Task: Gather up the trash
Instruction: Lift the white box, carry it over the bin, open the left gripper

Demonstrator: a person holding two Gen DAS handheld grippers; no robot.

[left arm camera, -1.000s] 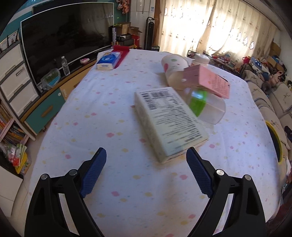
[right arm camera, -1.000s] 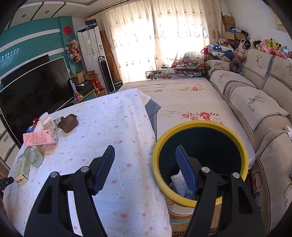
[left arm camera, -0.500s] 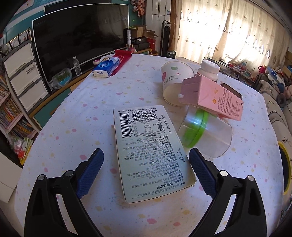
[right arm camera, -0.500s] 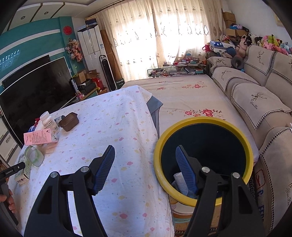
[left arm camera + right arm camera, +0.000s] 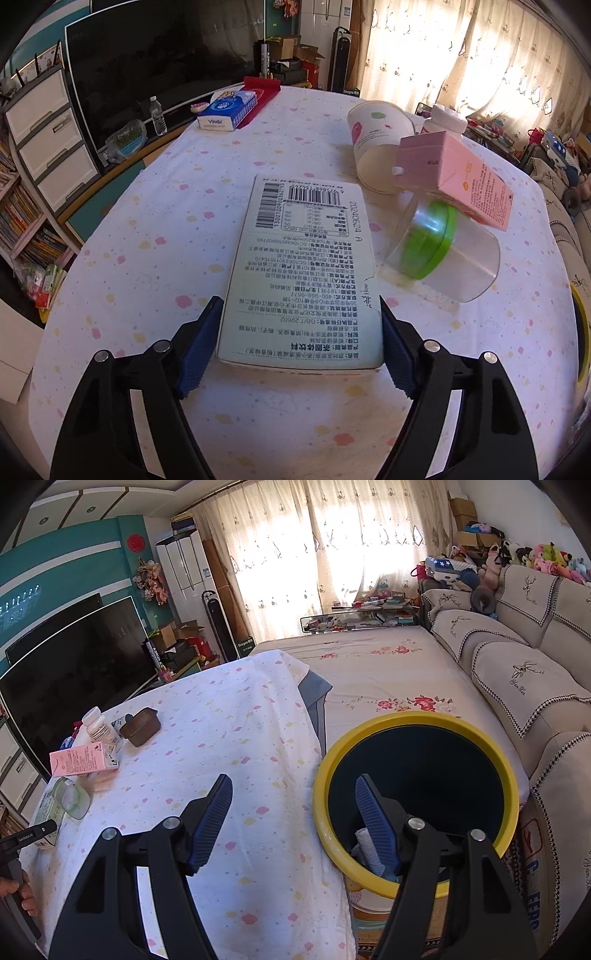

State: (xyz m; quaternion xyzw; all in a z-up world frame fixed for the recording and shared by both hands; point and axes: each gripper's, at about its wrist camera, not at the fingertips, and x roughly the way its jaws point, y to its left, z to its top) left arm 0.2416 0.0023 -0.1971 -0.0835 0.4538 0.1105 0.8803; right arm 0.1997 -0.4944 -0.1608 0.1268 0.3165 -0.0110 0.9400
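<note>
Both views were lit by strong daylight that came through the sheer curtains [image 5: 332, 554], which were blown out to near white in their brightest folds. A wash of glare was thrown over the tablecloth [image 5: 288, 140] at its far end, and a bright highlight was caught on the clear plastic jar [image 5: 443, 251]. The television screen [image 5: 166, 55] was left almost black. Soft shadows were cast under the black gripper arms in the foreground. Straight lines were bent heavily by the fisheye lenses, and the corners were cut off by dark vignetting. Focus was held sharp throughout; printed text stayed legible.
</note>
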